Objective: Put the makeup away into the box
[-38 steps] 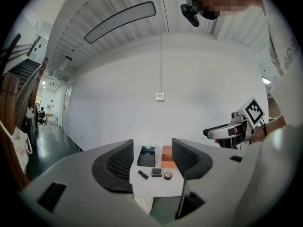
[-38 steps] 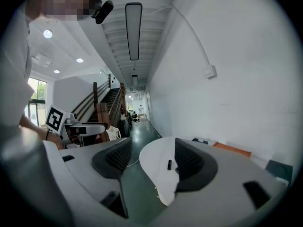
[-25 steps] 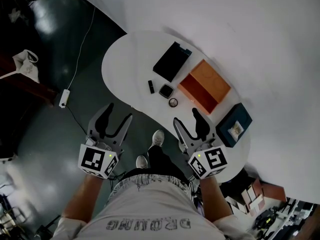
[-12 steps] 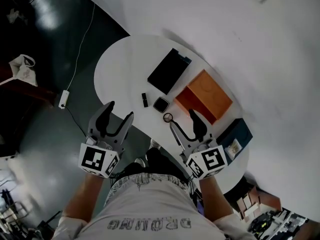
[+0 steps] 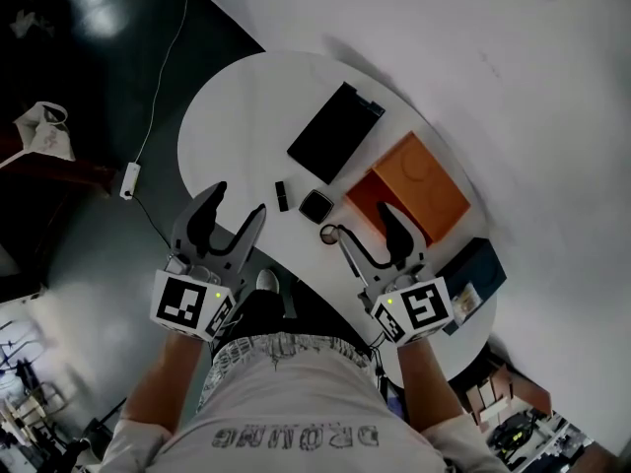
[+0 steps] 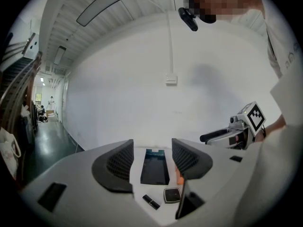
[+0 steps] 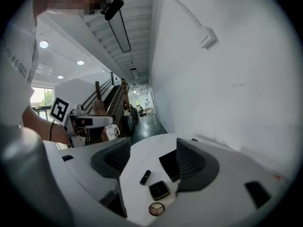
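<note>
Plainly, nothing is in hand yet — the left gripper (image 5: 235,203) and the right gripper (image 5: 365,223) both hover at the near edge of the white table (image 5: 237,106), jaws spread and empty. The lipstick (image 5: 281,195), square compact (image 5: 315,206) and round compact (image 5: 329,235) lie together close to that edge, with the orange box (image 5: 414,180) just behind them. All three look light, hard and slick. The lipstick may roll, so it is probably best pinched across its middle — the compacts across opposite edges.

Small black lipstick (image 5: 281,196), square black compact (image 5: 315,206) and round pale-shade compact (image 5: 329,235) lie flat, close together, on the white tabletop (image 5: 237,116) — orange box (image 5: 419,190) just beside them.
</note>
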Motion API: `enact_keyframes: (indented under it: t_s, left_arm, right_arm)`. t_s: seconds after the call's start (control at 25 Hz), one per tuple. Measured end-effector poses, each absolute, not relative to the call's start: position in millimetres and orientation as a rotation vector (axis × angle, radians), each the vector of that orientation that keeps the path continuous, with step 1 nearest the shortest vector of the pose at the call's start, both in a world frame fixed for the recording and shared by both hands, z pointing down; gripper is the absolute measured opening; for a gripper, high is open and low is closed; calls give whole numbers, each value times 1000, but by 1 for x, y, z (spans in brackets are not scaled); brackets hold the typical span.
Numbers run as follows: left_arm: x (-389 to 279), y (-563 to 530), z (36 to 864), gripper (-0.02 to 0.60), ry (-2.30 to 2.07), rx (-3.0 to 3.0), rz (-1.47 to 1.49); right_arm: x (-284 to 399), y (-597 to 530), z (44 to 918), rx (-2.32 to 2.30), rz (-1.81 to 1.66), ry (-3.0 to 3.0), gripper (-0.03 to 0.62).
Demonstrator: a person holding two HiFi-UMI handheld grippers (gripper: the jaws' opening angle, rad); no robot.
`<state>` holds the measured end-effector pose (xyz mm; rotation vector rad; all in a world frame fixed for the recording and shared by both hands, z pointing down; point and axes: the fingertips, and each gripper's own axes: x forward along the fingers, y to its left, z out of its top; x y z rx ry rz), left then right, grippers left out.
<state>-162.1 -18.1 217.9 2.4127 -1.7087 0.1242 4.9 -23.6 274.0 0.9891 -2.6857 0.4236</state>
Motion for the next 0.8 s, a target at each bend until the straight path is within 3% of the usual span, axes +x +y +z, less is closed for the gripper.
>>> enact_keyframes:
  t_s: [0.8]
  left_arm:
    - [-182, -68, 279, 268, -1274, 2571, 184]
  right_arm:
    - [-44, -49, 356, 1074, 443, -2456, 332]
